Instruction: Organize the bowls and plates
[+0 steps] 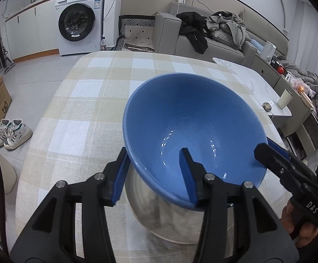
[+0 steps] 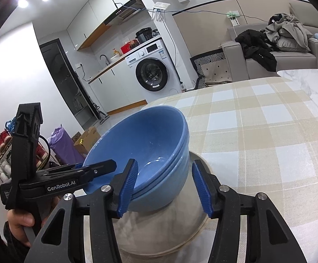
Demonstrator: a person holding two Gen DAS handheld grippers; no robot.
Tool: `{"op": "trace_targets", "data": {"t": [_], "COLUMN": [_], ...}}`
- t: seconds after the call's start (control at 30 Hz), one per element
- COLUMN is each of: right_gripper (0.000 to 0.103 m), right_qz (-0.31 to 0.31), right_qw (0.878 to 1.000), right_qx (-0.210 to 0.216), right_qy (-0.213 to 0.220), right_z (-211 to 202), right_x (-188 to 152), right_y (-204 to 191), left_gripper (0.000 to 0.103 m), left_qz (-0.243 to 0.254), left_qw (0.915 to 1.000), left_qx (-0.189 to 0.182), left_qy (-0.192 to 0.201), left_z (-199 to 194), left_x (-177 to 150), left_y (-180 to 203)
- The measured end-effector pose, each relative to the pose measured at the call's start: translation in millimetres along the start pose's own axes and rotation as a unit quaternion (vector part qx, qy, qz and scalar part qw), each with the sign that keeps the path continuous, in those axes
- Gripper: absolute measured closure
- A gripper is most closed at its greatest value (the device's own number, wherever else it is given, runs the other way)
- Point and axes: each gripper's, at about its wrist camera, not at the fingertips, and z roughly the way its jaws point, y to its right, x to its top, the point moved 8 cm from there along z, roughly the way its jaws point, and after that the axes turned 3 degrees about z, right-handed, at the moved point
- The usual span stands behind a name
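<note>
We've got a checked table (image 1: 75,100) with one pile on its near edge and nothing else of the task's on the cloth that we can see, so stacking looks mostly done. Bottom of the pile is a pale plate (image 2: 159,230), flat on the cloth. On it sit blue bowls (image 2: 150,144), at least two nested, and the right view shows the stacked rims; the top one leans toward the table's left side rather than sitting level. Left gripper (image 1: 154,175) straddles the top bowl's near rim, one pad inside, the other outside and clear of the wall, so jaws part open, no squeeze we can see. Right gripper (image 2: 166,186) has its jaws part open around the bowls' lower side; left pad is just at the wall, contact unclear, right pad apart, so we call it no grip. Our read: bowls just set down, both grippers letting go. Left to do: settle the tilted top bowl square in the nest and back both grippers off. Other dishes out of frame, cannot tell.
</note>
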Motion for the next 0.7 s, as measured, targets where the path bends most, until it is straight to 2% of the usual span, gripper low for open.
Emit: {"op": "trace_targets", "data": {"t": [0.1,0.17,0.2,0.23,0.27,0.43,0.53,0.67,0.7], "right_gripper": [0.043,0.039,0.036,0.033,0.031,0.009,0.002,0.001,0.001], "right_qz": [-0.001,0.001,0.002,0.001,0.000,-0.016,-0.030,-0.051,-0.056], "right_qw": [1.000,1.000,1.000,1.000,1.000,1.000,0.999,0.999,0.998], "right_qx": [-0.006,-0.009,-0.009,-0.010,-0.009,-0.009,-0.013,-0.011,-0.011], "right_qy": [0.000,0.000,-0.001,-0.002,-0.003,-0.014,-0.011,-0.005,-0.004], "right_z": [-0.4,-0.1,-0.2,-0.4,-0.3,1.3,0.9,-0.6,-0.7], "right_x": [-0.1,0.1,-0.1,-0.6,-1.3,-5.6,-8.0,-10.7,-11.3], "right_y": [0.7,2.1,2.1,1.7,1.2,-3.3,-8.2,-15.8,-18.0], "left_gripper": [0.044,0.035,0.026,0.023,0.023,0.022,0.019,0.013,0.006], "left_qz": [0.011,0.017,0.017,0.016,0.015,0.028,0.045,0.066,0.069], "left_qw": [0.9999,0.9997,0.9997,0.9996,0.9995,0.9988,0.9973,0.9944,0.9937], "left_qx": [0.006,0.009,0.011,0.013,0.015,0.020,0.028,0.035,0.036], "left_qy": [0.008,0.013,0.014,0.017,0.022,0.036,0.051,0.075,0.081], "left_z": [-4.9,-8.8,-11.2,-14.0,-16.6,-28.1,-36.4,-48.7,-51.3], "left_x": [-1.2,-1.6,-2.1,-2.5,-2.5,-5.3,-7.3,-10.3,-11.3], "left_y": [1.0,1.5,0.7,-1.0,-2.2,-6.7,-8.6,-11.1,-12.3]}}
